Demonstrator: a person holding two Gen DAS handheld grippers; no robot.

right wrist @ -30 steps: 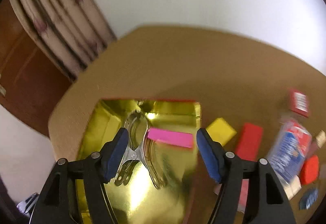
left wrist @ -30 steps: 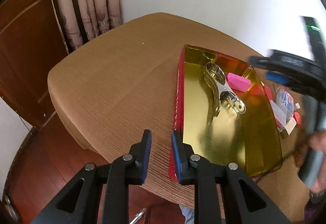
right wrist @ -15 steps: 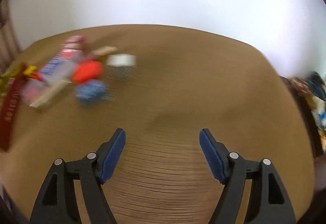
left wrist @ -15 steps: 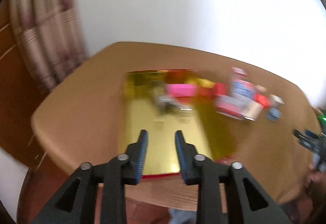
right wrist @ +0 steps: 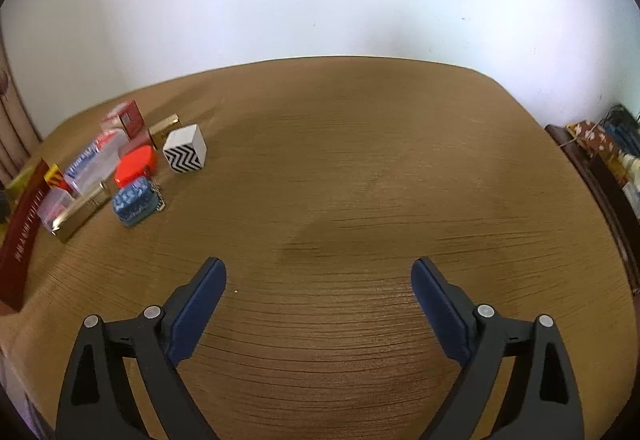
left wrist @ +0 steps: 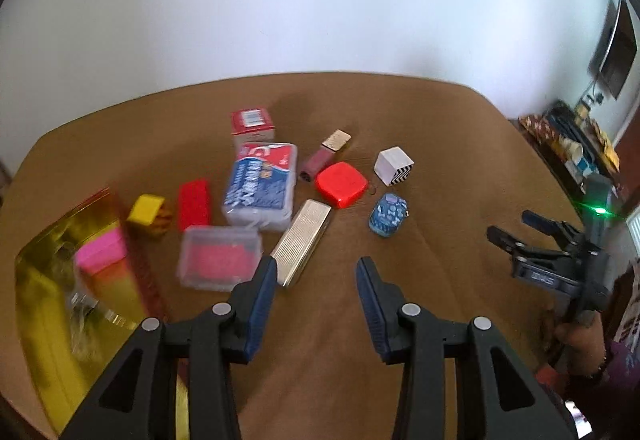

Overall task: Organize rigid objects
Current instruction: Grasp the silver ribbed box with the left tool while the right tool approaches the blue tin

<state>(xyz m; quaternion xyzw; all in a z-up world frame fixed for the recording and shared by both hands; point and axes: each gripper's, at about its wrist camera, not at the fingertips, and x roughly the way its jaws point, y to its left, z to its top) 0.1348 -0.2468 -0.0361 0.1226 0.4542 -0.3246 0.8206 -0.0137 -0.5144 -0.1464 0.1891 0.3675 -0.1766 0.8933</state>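
Note:
A gold tray with red sides sits at the table's left and holds a pink block and a metal clip. Right of it lie several small things: a yellow block, a red block, a clear case, a blue-white pack, a silver bar, a red rounded box, a blue pouch and a white zigzag cube. My left gripper is open and empty, in front of the silver bar. My right gripper is open and empty over bare table; the cube lies far to its left.
A red-white box and a gold-capped tube lie at the back of the pile. The right gripper shows at the right edge of the left wrist view. The brown table ends at a white wall. A cluttered shelf stands at the right.
Both grippers swung right, away from the tray. The left one now faces the pile and has opened wider. The right one moved from above the tray to bare table.

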